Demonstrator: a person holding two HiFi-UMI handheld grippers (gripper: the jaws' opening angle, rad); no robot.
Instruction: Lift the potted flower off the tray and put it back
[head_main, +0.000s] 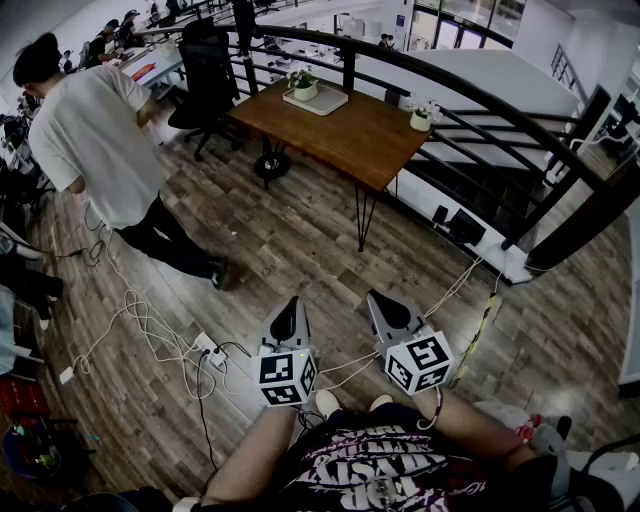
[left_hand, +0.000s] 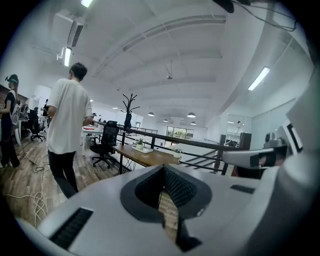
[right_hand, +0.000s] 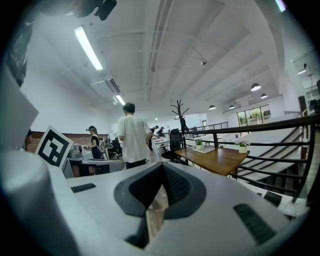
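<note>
Potted flower (head_main: 303, 85) on tray (head_main: 328, 101) on table (head_main: 345, 138), second pot (head_main: 422, 117) to right

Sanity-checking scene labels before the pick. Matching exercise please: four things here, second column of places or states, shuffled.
Things:
1 potted flower
2 white-bloomed pot
3 black chair
4 left claw

Places or states:
A on the bare table top, right corner
B shut, empty
C on the tray
D on the floor, left of the table

Pairs: 1-C, 2-A, 3-D, 4-B
</note>
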